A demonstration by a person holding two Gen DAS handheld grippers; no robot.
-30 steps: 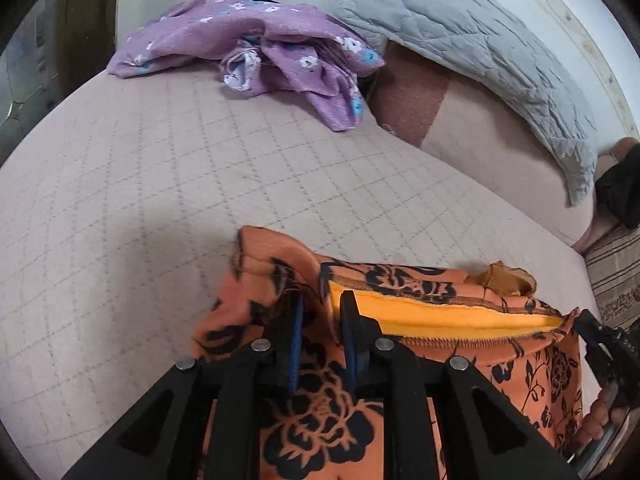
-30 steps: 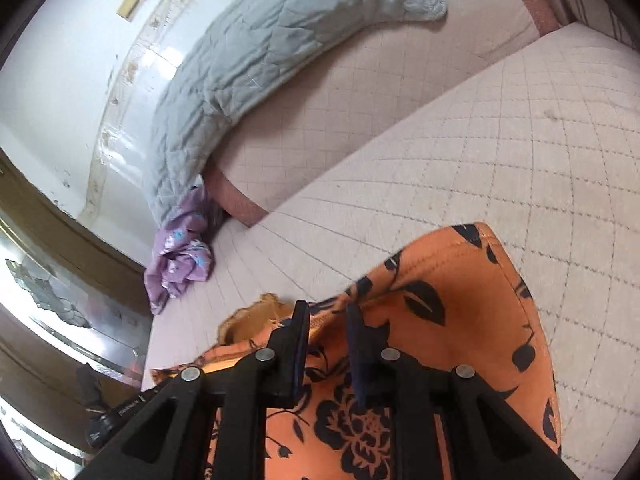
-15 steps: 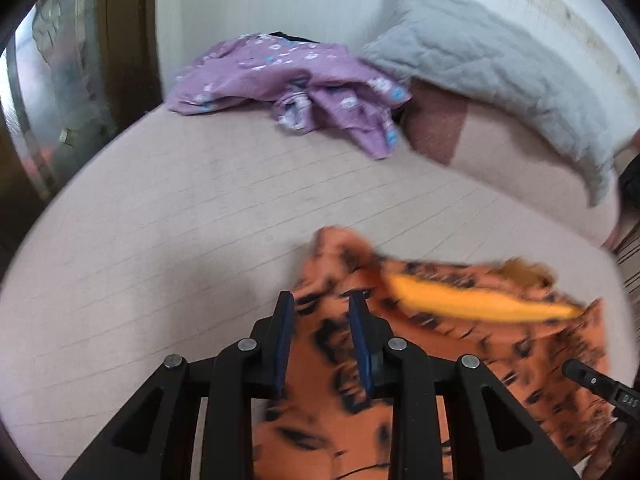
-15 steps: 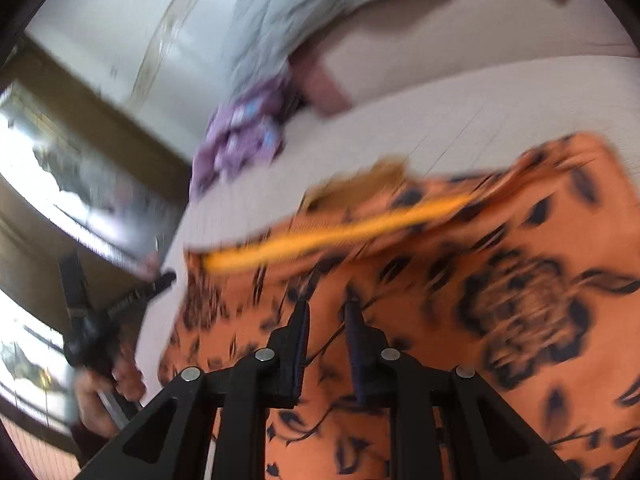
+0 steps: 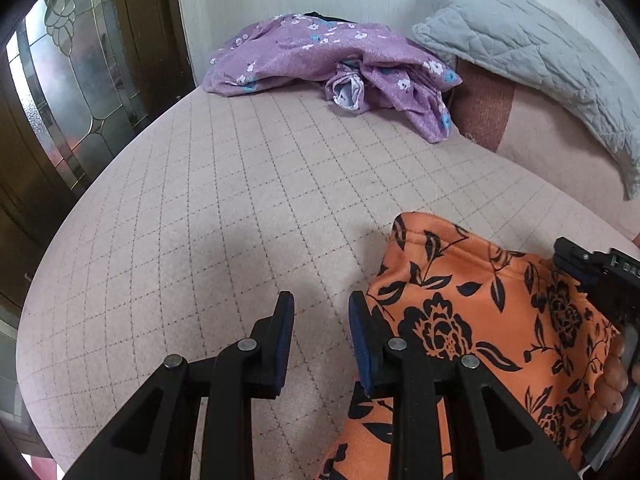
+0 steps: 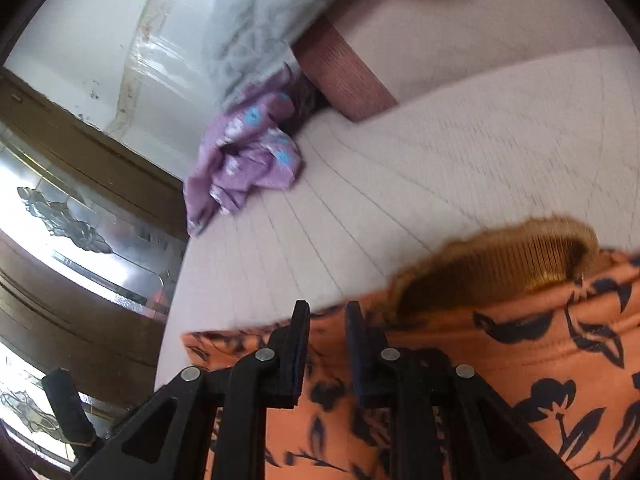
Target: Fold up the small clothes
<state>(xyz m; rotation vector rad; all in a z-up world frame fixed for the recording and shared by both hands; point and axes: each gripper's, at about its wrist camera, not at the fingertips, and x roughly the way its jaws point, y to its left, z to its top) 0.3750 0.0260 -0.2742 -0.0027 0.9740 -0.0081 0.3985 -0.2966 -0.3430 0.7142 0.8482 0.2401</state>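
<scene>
Orange floral garment lying on the quilted bed, both grippers over it

The bed (image 5: 224,208) is filling most of the left wrist view, with the grey pillow (image 5: 532,52) leaning at two o'clock and the purple flowered garment (image 5: 320,60) lying crumpled at twelve. The orange floral garment (image 5: 480,332) is lying at four o'clock on the bed. The left gripper (image 5: 321,308) is hanging over the garment's left edge, its fingers having just been opening, parted with only bare bed showing between them. The right gripper (image 6: 327,314) is sitting over the cloth with fingers narrowly apart; whether they are pinching cloth I cannot tell.
</scene>
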